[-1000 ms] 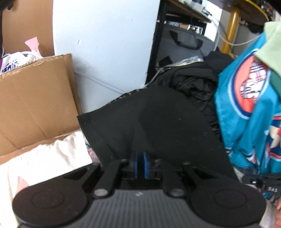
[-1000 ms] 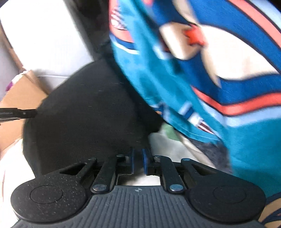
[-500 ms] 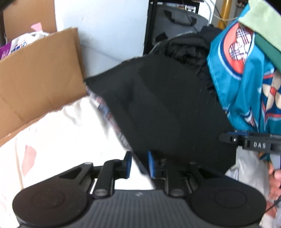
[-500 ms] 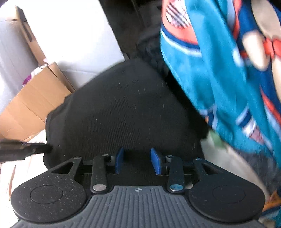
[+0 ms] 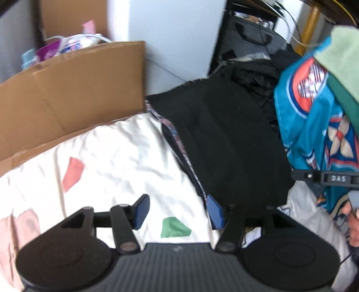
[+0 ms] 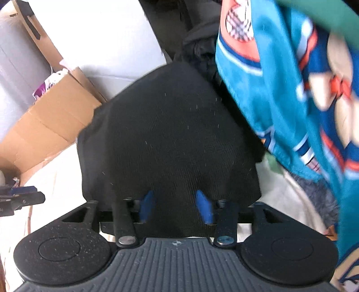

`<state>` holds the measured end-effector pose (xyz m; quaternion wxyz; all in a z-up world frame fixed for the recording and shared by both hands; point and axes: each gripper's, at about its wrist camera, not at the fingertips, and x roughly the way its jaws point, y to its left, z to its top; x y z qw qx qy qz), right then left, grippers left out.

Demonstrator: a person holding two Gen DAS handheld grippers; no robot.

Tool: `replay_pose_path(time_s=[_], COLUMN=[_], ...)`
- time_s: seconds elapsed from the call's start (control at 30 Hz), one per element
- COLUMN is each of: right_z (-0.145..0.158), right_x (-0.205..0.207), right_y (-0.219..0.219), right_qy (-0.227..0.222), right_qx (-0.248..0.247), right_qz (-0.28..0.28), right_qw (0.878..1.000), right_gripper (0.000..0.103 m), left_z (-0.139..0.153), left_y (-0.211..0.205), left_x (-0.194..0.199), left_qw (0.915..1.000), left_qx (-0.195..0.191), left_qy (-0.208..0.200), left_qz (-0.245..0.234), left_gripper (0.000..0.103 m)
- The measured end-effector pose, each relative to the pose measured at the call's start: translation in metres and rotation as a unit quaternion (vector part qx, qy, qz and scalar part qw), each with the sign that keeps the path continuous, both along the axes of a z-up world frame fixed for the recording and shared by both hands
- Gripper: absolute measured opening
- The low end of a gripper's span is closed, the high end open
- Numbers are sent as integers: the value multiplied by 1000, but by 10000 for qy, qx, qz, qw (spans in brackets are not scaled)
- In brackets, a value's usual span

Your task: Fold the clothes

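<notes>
Brown cardboard box (image 5: 67, 94) beside white wall (image 5: 175, 33); yellow post (image 5: 310, 20) at far right.

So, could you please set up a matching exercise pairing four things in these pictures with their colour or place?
Things:
1. folded garment
2. cardboard box
3. patterned cloth
4. bedsheet

Descriptions:
A. brown, standing at the left behind the sheet
B. teal with orange and white figures, hanging at the right
C. black, lying flat ahead of both grippers
D. white with pink and green patches

Pairs: 1-C, 2-A, 3-B, 4-D
</notes>
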<state>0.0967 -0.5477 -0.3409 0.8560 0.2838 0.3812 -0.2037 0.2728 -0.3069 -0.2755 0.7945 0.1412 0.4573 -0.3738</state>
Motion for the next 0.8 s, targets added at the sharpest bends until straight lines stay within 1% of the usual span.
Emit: replay_pose_path(time_s=[0.03, 0.1, 0.13, 0.2, 0.23, 0.27, 0.3, 0.33, 0.4, 0.5, 0.53, 0.57, 0.7, 0.8], right_z=[10, 30, 40, 60, 70, 80, 90, 99, 115, 137, 143, 149, 172, 194], right_x=[0, 2, 3, 4, 3, 3, 2, 1, 0, -2, -3, -5, -10, -11], right_y=[-1, -2, -1, 0, 0, 1, 3, 6, 12, 22, 24, 26, 32, 42], right_qy=[16, 70, 108, 193, 221, 244, 272, 314, 394, 507, 503, 529, 650, 687], right_qx=[7, 51, 71, 141, 198, 255, 274, 261, 278, 248, 215, 217, 398, 353], right_qz=[-11, 30, 71, 149, 175, 202, 220, 256, 353, 447, 458, 454, 522, 798], right_qw=[10000, 10000, 9999, 9996, 9994, 9992, 9990, 9988, 9982, 9974, 9974, 9973, 9957, 9938], right_gripper=[68, 82, 84, 84, 85, 86, 88, 89, 95, 97, 97, 97, 98, 100], left_z=[8, 25, 35, 55, 65, 74, 84, 93, 111, 142, 152, 161, 197, 219], left_y=[3, 8, 11, 16, 19, 23, 27, 30, 35, 43, 47, 51, 69, 83], left_x=[0, -1, -2, -5, -6, -6, -7, -9, -11, -17, -18, -20, -26, -32], left_qw=[10000, 10000, 9999, 9996, 9996, 9995, 9993, 9992, 9988, 9983, 9983, 9982, 9965, 9947], left_qx=[14, 46, 109, 233, 196, 135, 81, 107, 159, 229, 224, 219, 270, 318], left_qy=[19, 54, 53, 3, 22, 46, 68, 69, 68, -22, 1, 24, 34, 57], left_qz=[16, 47, 35, 148, 222, 288, 352, 389, 462, 528, 542, 560, 788, 979], left_gripper=[69, 74, 74, 74, 75, 77, 83, 85, 86, 95, 99, 101, 102, 102])
